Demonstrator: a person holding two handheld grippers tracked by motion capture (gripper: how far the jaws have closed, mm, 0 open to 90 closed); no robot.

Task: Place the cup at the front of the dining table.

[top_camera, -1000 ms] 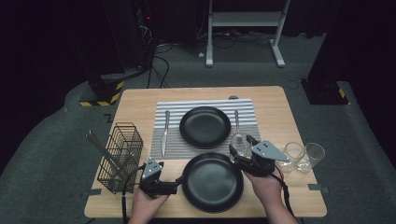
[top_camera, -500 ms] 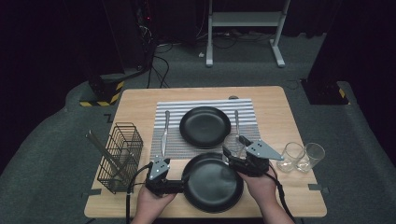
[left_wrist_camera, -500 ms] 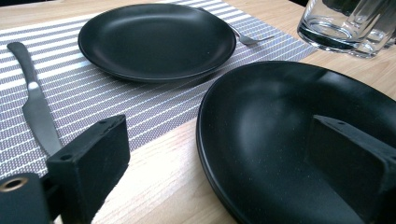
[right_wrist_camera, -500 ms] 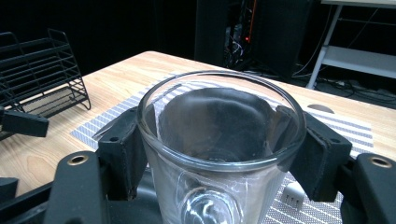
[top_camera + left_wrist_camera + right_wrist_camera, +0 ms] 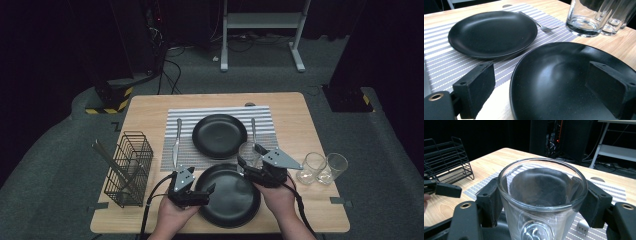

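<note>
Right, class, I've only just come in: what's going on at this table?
A person is working with a claw in each hand. The right claw is shut on a glass, held upright near the mat's edge. The left claw is open, its jaws either side of the near plate's rim. A second plate sits on the mat between a knife and fork.

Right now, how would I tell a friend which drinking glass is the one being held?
Start at the striped mat in the middle of the wooden table and go to its near right corner. The glass there sits between the jaws of the right gripper, beside the fork. The two other glasses stand free, farther right.
</note>
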